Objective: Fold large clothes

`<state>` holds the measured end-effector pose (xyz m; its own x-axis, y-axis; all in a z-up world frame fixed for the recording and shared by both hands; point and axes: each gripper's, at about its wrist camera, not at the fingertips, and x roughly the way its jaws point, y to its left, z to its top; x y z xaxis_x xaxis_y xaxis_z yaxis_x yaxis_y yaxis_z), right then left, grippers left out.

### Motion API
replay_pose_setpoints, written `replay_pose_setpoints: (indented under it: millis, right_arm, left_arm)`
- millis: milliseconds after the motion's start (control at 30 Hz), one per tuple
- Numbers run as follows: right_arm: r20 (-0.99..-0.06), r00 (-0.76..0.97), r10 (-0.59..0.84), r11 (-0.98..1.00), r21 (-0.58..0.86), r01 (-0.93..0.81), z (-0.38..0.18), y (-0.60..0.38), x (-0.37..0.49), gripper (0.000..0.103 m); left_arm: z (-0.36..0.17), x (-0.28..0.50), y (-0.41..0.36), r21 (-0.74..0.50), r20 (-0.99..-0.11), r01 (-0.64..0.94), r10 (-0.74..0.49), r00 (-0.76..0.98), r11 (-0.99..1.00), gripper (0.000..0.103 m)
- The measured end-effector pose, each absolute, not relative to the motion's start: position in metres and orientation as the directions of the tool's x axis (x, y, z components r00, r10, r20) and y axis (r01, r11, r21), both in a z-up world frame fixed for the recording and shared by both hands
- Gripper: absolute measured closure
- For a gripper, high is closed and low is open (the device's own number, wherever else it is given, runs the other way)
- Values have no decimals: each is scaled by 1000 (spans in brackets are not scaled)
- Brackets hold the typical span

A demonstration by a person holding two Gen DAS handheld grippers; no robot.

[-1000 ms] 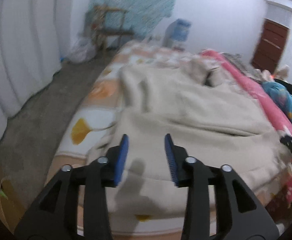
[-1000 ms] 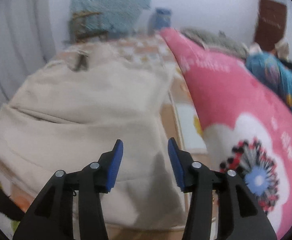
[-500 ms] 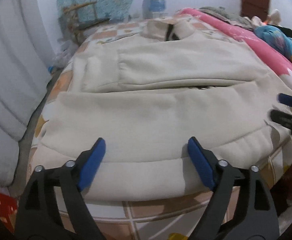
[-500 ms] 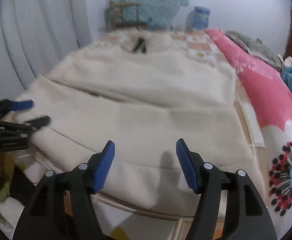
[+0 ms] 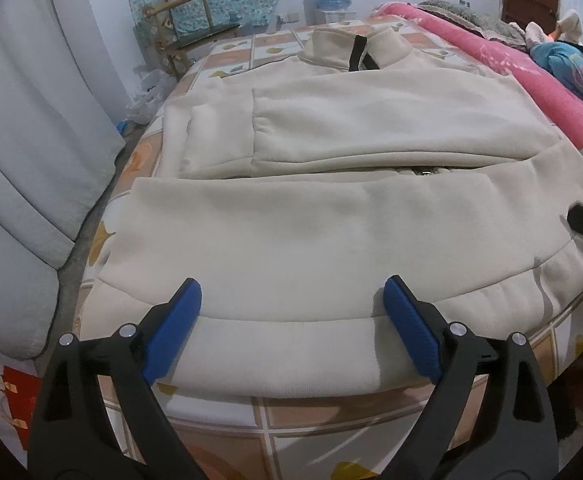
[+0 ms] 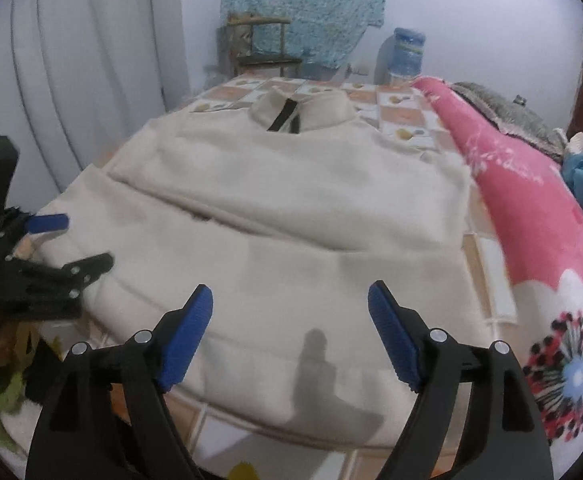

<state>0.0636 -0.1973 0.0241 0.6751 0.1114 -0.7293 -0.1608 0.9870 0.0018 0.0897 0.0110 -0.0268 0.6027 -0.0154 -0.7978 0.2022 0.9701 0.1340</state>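
The bed (image 5: 331, 412), covered in a tiled sheet, carries the cream sweatshirt (image 5: 331, 232), which lies flat across it with its collar (image 5: 355, 46) at twelve o'clock and its ribbed hem (image 5: 291, 344) at six, along the near edge of the mattress. Both sleeves look already folded in across the body, so the step in hand seems to be taking the hem for the lengthwise fold toward the collar.

A rolled pink blanket (image 6: 531, 220) runs along the three o'clock side, touching or just beside the sweatshirt's edge; the curtain (image 5: 31, 140) and floor fall away at nine o'clock. Bare sheet shows beyond the collar, so the fold has room.

The left gripper (image 5: 291, 328) hovers over the hem's left part, the right gripper (image 6: 291, 332) over its right part. Both have just been opening and stand wide, nothing pinched, pads clear of the cloth.

Next, each likely needs to lower and close on the hem at matching points, keeping the right one clear of the blanket.
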Motion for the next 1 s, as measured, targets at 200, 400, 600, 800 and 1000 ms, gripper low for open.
replay_pose_setpoints:
  millis: [200,400,600,800,1000]
  right_arm:
    - [-758,648,71,989,-29,-143,10,-199,84,23]
    - [-781,622,59,989,-38,-142,3,-196,91,21]
    - [-777,617,129,986,36,-161,20,-206,103,21]
    - [-766,611,201,979,130,-159,47,-229,127,21]
    - [-767,579,278,961,229,-158,66,-250,167,21]
  left_arm:
    - [-26,90,12,132,-802,198,-13,597,971,13]
    - [-26,91,10,152,-801,201,1,599,968,12]
    - [-21,92,8,184,-800,204,26,599,962,12]
    - [-8,98,6,224,-780,204,50,624,953,12]
    - [14,116,3,278,-735,217,62,675,936,12]
